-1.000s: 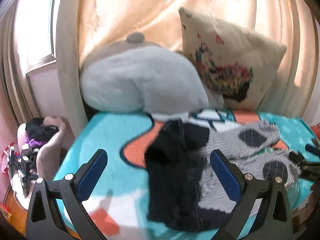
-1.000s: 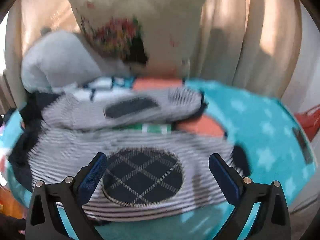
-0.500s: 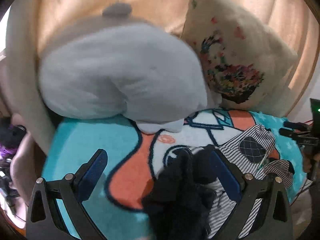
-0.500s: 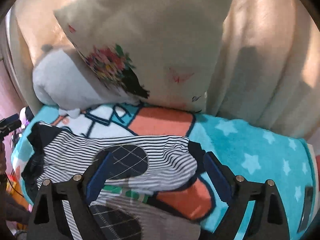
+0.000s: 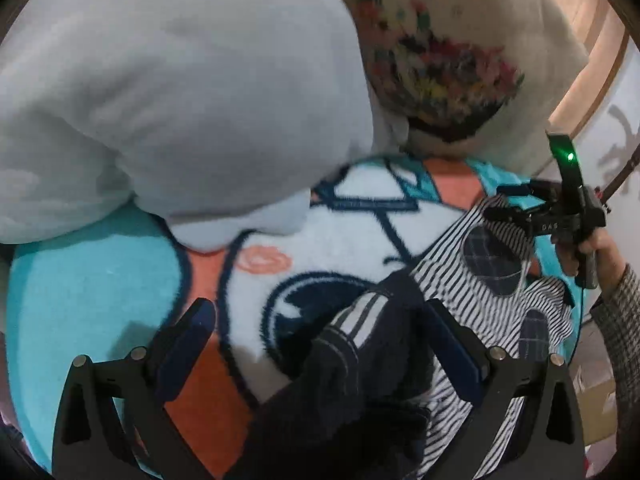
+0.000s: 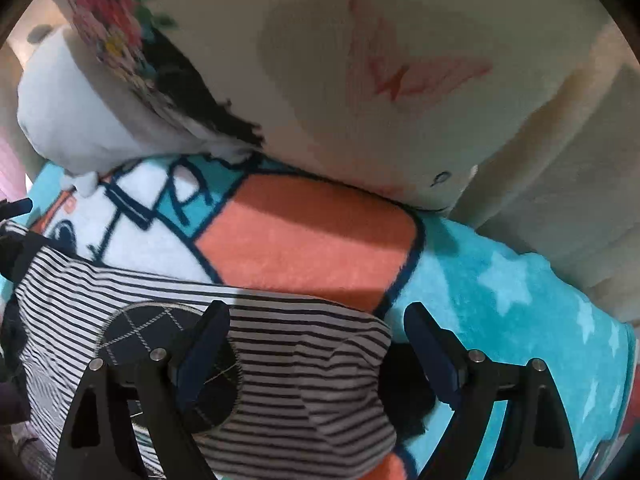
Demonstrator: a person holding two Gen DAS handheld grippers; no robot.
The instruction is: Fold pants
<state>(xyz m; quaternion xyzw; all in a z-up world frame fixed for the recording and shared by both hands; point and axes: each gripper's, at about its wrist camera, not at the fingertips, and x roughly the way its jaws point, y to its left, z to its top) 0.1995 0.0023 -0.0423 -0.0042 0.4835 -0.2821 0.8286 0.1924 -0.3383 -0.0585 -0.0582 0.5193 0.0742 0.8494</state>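
The striped pants (image 6: 280, 344) lie flat on a blanket (image 6: 304, 248) that is teal, orange and white. They have thin black and white lines and dark round patches (image 5: 494, 266) with a criss-cross print. The left claw (image 5: 320, 344) is spread wide, low over the blanket. A dark cloth (image 5: 360, 392) with a few white lines sits bunched between its blue pads (image 5: 192, 340), and the right pad sits just beside the cloth, but the claw is not pinching it. The dark cloth lies on the left end of the pants and covers some of it. The right claw (image 6: 316, 344) is spread wide too. It is low over the other end of the pants, with the striped edge between its pads (image 6: 208, 344). One pad is over a dark patch (image 6: 168, 344) and the other is over the teal part with pale stars. In the left view, the right claw (image 5: 520, 210) shows at the far end of the pants, with a hand (image 5: 596, 256) on its grip and a small green light (image 5: 570, 156) on top. Behind the pants, a big gray pillow (image 5: 180, 100) and a cream pillow (image 6: 380, 72) with flowers rest on the blanket, side by side and touching.
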